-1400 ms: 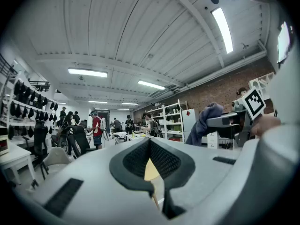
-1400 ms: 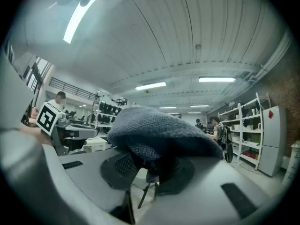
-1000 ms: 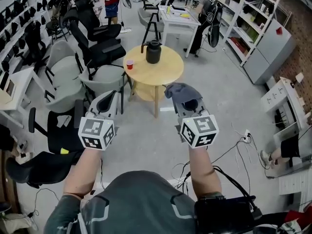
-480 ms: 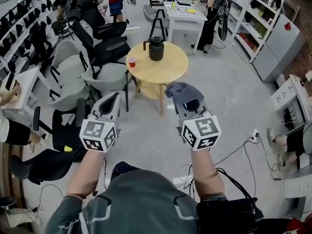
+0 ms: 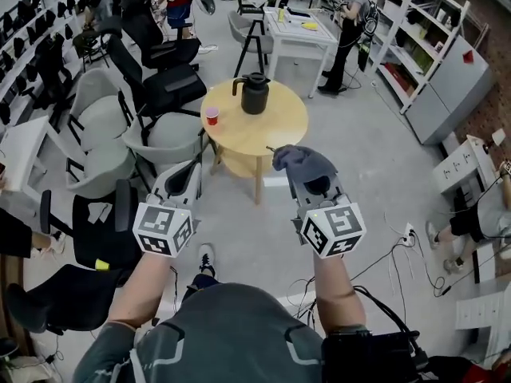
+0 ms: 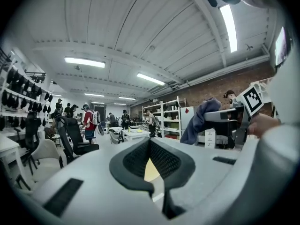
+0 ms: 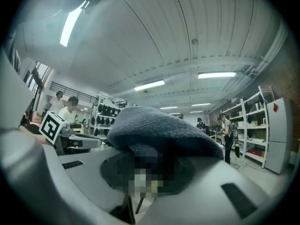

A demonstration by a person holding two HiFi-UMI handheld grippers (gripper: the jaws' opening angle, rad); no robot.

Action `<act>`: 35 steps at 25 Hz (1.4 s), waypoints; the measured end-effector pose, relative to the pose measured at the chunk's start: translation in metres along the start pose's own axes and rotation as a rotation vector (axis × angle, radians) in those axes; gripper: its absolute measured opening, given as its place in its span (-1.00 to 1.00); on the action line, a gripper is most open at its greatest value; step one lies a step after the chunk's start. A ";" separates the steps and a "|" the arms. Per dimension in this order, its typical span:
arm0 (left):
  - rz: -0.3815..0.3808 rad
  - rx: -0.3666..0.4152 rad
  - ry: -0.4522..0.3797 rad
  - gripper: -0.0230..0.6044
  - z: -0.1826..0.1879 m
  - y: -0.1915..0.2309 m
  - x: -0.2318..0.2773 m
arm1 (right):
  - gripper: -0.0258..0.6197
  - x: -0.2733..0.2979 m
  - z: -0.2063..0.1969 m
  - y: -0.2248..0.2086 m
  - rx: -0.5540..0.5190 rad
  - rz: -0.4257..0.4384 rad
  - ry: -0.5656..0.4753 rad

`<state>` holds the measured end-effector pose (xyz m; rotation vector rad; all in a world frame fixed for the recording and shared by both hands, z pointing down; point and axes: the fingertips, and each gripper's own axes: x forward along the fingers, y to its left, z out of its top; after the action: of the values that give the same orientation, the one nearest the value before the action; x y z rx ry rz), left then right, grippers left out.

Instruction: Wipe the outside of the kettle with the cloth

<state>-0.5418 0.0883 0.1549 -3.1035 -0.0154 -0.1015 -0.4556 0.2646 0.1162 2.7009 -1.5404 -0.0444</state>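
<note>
A black kettle (image 5: 255, 92) stands upright on a round wooden table (image 5: 263, 130), well ahead of both grippers. My right gripper (image 5: 307, 168) is shut on a grey-blue cloth (image 5: 300, 159), which drapes over its jaw tips; the cloth (image 7: 159, 125) fills the middle of the right gripper view. My left gripper (image 5: 186, 179) hangs level beside it, jaws together with nothing between them. In the left gripper view the cloth (image 6: 200, 118) shows at the right. Both grippers are short of the table, over the floor.
A small red cup (image 5: 211, 116) stands on the table's left side. Office chairs (image 5: 164, 86) crowd the left. A white table (image 5: 297, 29) with people by it lies beyond, shelves (image 5: 415, 50) to the right, cables (image 5: 383, 254) on the floor.
The head view has shifted a little and the table sits slightly nearer. Both grippers keep the same pose, the right one still holding the cloth.
</note>
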 end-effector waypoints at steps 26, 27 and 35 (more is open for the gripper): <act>-0.154 -0.052 -0.064 -0.90 0.014 0.211 0.167 | -0.66 0.258 0.002 -0.017 -0.010 -0.101 0.081; -0.155 -0.055 -0.054 -0.90 0.011 0.213 0.174 | -0.66 0.264 0.001 -0.021 -0.003 -0.107 0.081; -0.123 -0.036 -0.004 -0.90 -0.002 0.222 0.226 | -0.66 0.313 -0.019 -0.068 0.049 -0.087 0.081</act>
<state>-0.3140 -0.1316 0.1634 -3.1369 -0.2068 -0.1004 -0.2371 0.0302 0.1294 2.7686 -1.4199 0.1012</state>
